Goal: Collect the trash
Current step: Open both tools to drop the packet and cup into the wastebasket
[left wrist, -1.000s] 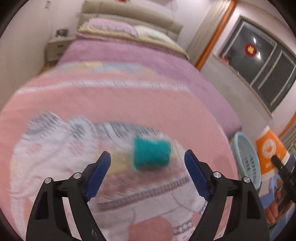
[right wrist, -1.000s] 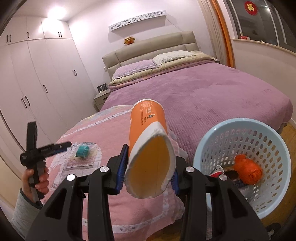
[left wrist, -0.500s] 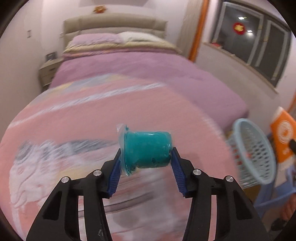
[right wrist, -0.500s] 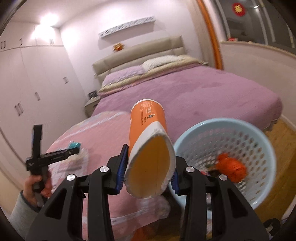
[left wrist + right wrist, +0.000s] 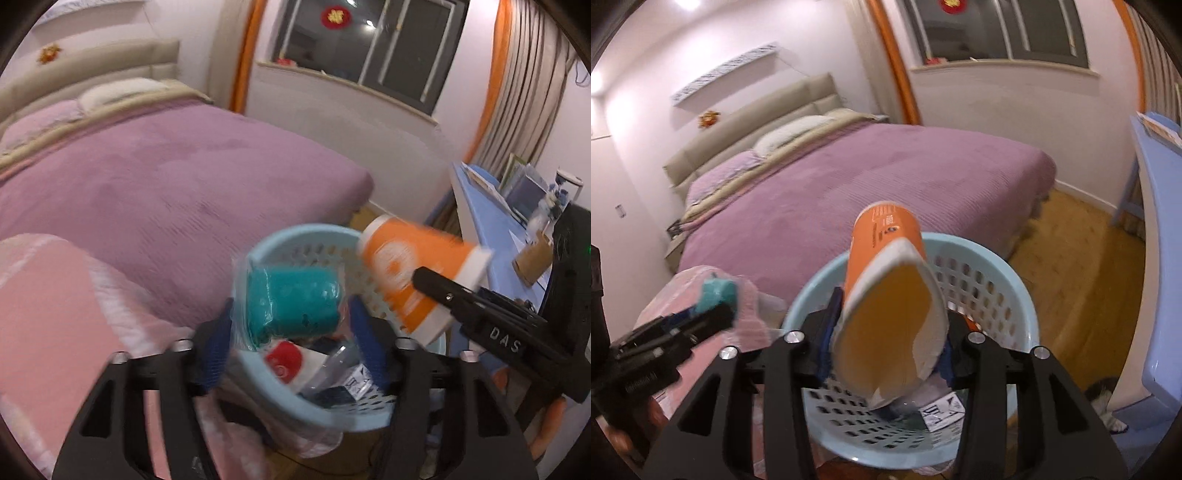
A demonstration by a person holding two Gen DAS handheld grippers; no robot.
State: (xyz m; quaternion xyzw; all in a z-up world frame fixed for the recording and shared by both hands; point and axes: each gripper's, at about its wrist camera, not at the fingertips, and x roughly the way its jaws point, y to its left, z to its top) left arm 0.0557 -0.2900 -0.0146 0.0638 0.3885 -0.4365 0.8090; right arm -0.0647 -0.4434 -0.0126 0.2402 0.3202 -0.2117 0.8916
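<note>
My left gripper (image 5: pixel 291 332) is shut on a teal roll in clear wrap (image 5: pixel 291 299) and holds it over the near rim of the light blue basket (image 5: pixel 266 251). My right gripper (image 5: pixel 890 325) is shut on a squashed orange paper cup (image 5: pixel 886 295), held over the same basket (image 5: pixel 1023 306). The cup also shows in the left wrist view (image 5: pixel 410 273), and the teal roll in the right wrist view (image 5: pixel 718 291). Several wrappers and a red-and-white piece (image 5: pixel 284 360) lie in the basket.
The purple bed (image 5: pixel 166 184) with a pink quilt (image 5: pixel 48 314) lies left of the basket. A blue desk (image 5: pixel 1160 229) with small items stands on the right. Wooden floor (image 5: pixel 1082 236) lies between bed and desk.
The left gripper closed on the teal roll, lifted it off the quilt and swung right to the basket. The right gripper moved the orange cup over the basket.
</note>
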